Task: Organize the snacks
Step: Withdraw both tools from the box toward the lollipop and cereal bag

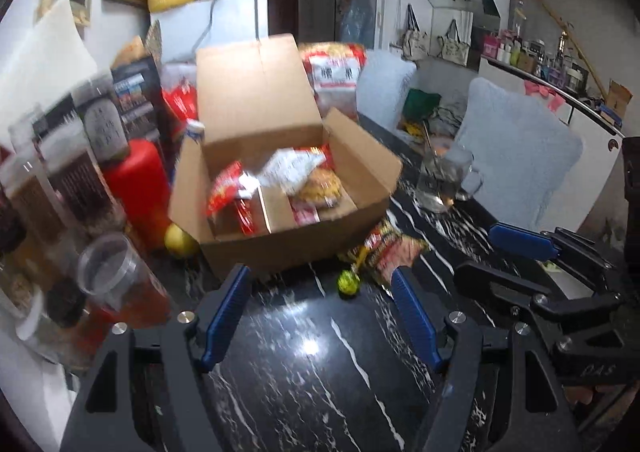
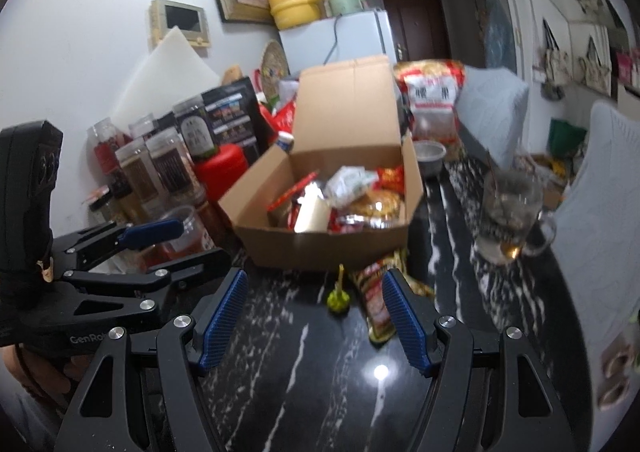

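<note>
- Holding both tools above the black marbled desk [image 1: 320, 364], your left gripper [image 1: 320, 316] and right gripper [image 2: 314, 316] have their jaws parted and empty.
- The cardboard box [image 1: 280, 240] of snacks sits open ahead; a loose snack packet [image 2: 374, 292] and green lollipop [image 2: 338, 300] lie just before it.

Both wrist views look down, near, at the cardboard box [image 1: 260, 100] [image 2: 344, 112].

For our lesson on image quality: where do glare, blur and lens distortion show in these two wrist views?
Left wrist view: lamp glare on the black marble table; jars at left smeared by motion blur; fisheye bends the room's edges. Right wrist view: a glare spot on the table; glass mug blurred; cardboard box fairly sharp.
</note>
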### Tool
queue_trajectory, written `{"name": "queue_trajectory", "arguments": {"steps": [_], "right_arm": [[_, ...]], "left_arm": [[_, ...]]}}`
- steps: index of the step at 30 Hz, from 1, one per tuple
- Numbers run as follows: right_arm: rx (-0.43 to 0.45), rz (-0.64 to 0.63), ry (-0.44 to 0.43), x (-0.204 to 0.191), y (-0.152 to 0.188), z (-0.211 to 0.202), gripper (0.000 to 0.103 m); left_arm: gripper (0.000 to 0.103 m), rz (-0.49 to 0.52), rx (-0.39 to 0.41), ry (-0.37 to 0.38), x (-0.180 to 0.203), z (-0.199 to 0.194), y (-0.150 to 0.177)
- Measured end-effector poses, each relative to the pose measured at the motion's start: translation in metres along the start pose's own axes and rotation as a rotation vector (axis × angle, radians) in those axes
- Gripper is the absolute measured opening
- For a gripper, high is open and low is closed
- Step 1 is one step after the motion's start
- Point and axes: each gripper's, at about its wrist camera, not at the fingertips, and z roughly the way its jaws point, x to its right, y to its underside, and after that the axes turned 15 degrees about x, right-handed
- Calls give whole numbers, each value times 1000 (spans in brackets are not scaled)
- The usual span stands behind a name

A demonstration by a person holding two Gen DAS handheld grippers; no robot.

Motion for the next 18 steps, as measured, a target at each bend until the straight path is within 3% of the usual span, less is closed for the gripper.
{"name": "queue_trajectory", "arguments": {"steps": [7, 18], "right_arm": [[-54, 22, 34, 15, 23, 10, 71], [-113, -25, 117, 31, 49, 30, 71]], "left_arm": [[72, -18, -85, 44, 8, 20, 28], [72, -7, -158, 28, 11, 56, 54]]}}
